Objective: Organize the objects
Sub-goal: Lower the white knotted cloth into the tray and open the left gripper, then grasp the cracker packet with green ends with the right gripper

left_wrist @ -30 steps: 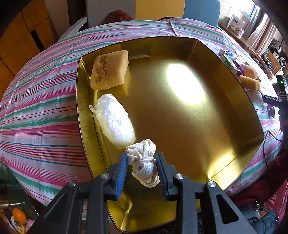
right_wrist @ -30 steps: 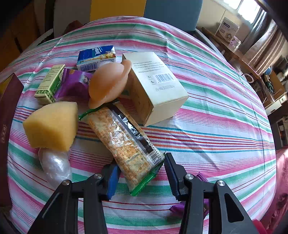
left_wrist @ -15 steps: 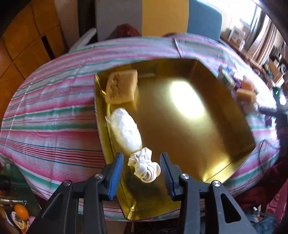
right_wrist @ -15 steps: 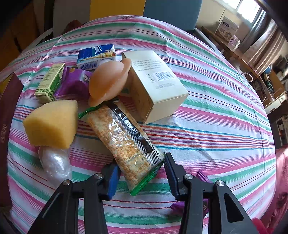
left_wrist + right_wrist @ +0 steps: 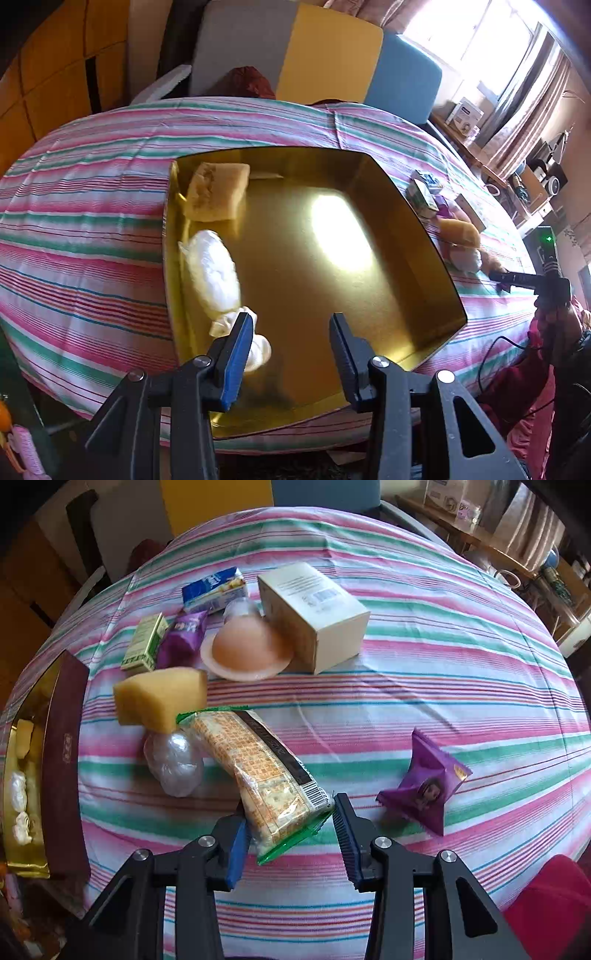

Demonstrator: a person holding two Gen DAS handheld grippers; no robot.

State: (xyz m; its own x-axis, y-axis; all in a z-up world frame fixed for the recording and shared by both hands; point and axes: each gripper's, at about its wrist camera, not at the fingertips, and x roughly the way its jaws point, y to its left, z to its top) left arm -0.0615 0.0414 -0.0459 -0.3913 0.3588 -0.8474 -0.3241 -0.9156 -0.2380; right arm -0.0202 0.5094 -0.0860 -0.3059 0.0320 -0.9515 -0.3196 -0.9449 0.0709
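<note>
A gold tray [image 5: 406,236] lies on the striped table. In it sit a yellow sponge [image 5: 216,192], a white plastic-wrapped bundle [image 5: 212,269] and a knotted white cloth [image 5: 255,347], along its left side. My left gripper [image 5: 291,350] is open and empty above the tray's near edge, the cloth beside its left finger. My right gripper [image 5: 288,834] is open around the near end of a cracker packet [image 5: 258,768], which looks lifted off the table. The tray also shows at the left of the right wrist view [image 5: 29,864].
On the table lie a yellow sponge [image 5: 159,698], a clear plastic ball [image 5: 173,760], a peach dome lid [image 5: 243,650], a cream box [image 5: 314,616], a blue carton [image 5: 214,590], a green box [image 5: 144,642] and purple snack packets [image 5: 424,782]. A dark red lid [image 5: 64,760] leans by the tray.
My left gripper opened, let go of the knotted cloth in the tray and pulled back up. My right gripper rose and drew back with the cracker packet between its fingers.
</note>
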